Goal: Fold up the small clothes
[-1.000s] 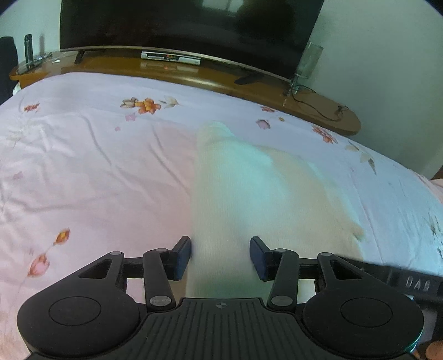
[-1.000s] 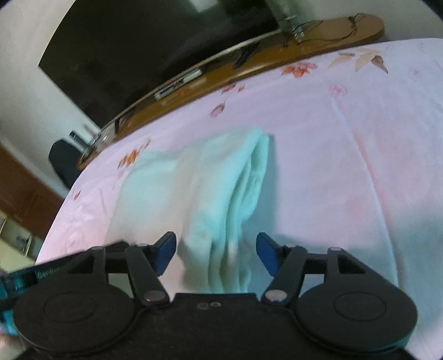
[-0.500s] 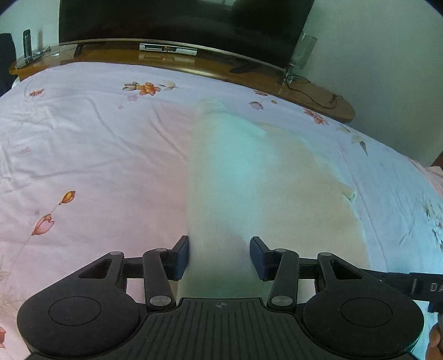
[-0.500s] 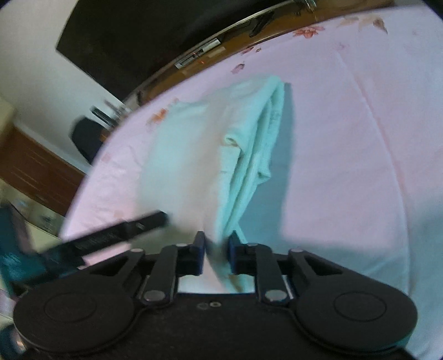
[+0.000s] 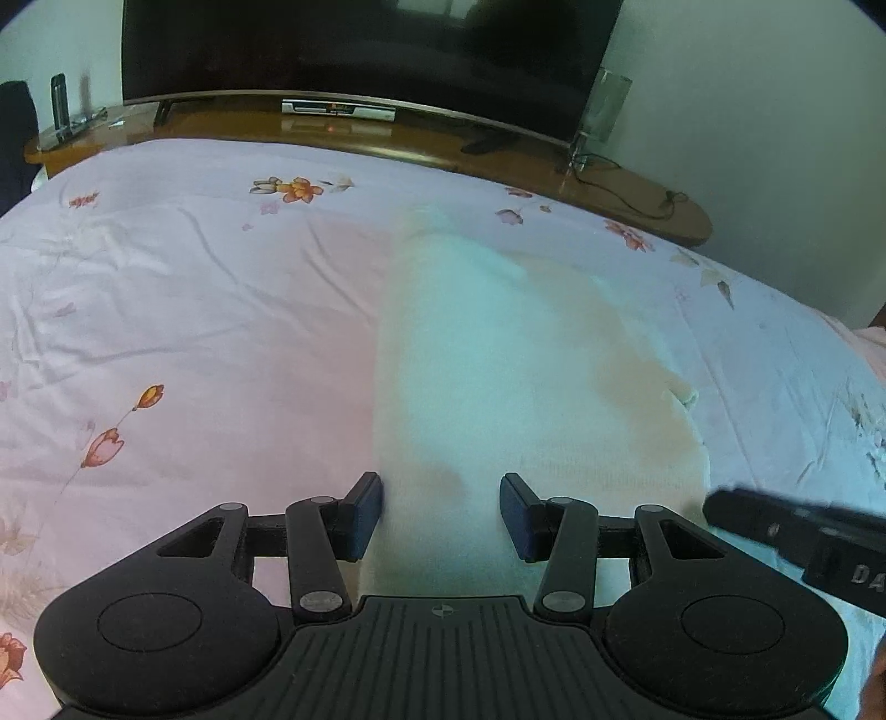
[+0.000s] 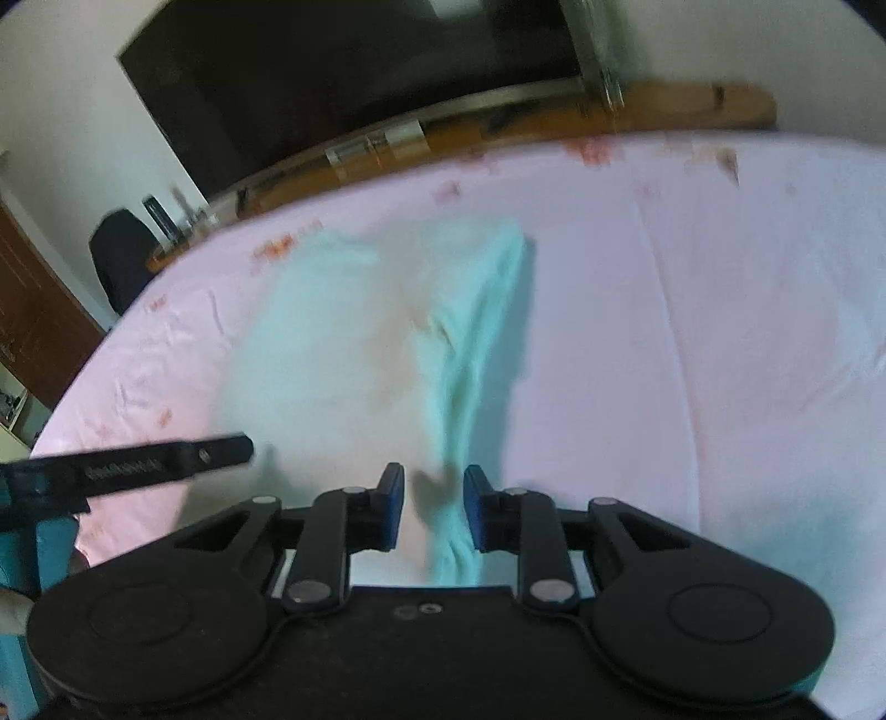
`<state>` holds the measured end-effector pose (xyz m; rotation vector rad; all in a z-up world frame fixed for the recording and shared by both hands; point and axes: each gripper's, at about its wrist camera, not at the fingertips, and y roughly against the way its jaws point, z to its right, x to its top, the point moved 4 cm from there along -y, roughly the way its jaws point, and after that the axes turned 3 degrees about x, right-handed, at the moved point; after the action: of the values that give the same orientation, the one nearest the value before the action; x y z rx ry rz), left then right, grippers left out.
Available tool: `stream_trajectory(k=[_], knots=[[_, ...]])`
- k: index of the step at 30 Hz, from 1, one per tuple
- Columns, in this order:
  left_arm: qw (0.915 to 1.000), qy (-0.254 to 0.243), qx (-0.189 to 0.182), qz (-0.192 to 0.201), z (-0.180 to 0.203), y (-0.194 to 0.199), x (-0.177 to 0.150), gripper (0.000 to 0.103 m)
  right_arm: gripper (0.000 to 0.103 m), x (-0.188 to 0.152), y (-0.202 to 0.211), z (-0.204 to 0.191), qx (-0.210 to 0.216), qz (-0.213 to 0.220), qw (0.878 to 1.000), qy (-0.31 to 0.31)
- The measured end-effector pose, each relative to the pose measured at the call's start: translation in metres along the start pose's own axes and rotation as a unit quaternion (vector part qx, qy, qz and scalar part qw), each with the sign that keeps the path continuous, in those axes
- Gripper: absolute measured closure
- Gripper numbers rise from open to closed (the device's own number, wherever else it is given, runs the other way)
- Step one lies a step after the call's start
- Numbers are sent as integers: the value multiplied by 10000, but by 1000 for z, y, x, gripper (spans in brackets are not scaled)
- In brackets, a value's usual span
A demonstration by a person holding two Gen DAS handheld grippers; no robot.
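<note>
A pale white garment (image 5: 498, 354) lies flat on the pink flowered bedsheet (image 5: 194, 310), its left edge straight. My left gripper (image 5: 441, 512) is open, its fingers either side of the garment's near left edge. In the right wrist view the garment (image 6: 332, 354) has a bunched ridge along its right side (image 6: 476, 343). My right gripper (image 6: 433, 507) stands partly open around the near end of that ridge, which runs up between the pads. The view is blurred. Part of the right gripper shows at the right of the left wrist view (image 5: 797, 531).
A wooden shelf (image 5: 387, 138) runs along the far edge of the bed, with a dark TV (image 5: 360, 50), a set-top box (image 5: 338, 106) and cables on it. A dark chair (image 6: 119, 260) stands at far left. The left gripper's body (image 6: 138, 468) crosses the right view.
My right gripper closed on the garment's bunched right edge half a second ago and now stands a little wider, and its view has swung. My left gripper stayed open at the left edge.
</note>
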<state>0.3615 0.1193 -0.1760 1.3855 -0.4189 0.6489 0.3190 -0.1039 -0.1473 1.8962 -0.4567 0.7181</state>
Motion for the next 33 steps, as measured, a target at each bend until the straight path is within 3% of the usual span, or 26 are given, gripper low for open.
stream_trajectory(k=[3,9,17,19,20,21,24,29,33], knots=[[9999,-95,124,-45,3,-5,-6,56,77,1,-1,-16,47,106,9993,355],[9992,-124,318,-187,7,-12,-11,56,81,-25,-35,-8,-209,-518,9978,349],[9989,-79,435,-124,13,9,-3,55,72,-15,-6,-13,-170,-108,9996,179],[9988,-168,465,-50,17,18,0,45,65,-10,4,-11,-220,6,9997,129],[9987,-217,458,16,21,23,1,27,63,-8,8,-10,-244,42,9996,107],[9984,-253,487,106,24,29,2,15,59,-8,13,-9,-268,96,9996,75],[9961,-551,540,430,36,50,3,14,53,-11,24,-9,-338,159,9993,16],[9952,-693,501,471,46,74,3,13,43,-16,43,-6,-422,251,9987,-121],[9934,-729,613,633,51,98,-2,1,38,-18,62,-7,-460,361,9981,-209]])
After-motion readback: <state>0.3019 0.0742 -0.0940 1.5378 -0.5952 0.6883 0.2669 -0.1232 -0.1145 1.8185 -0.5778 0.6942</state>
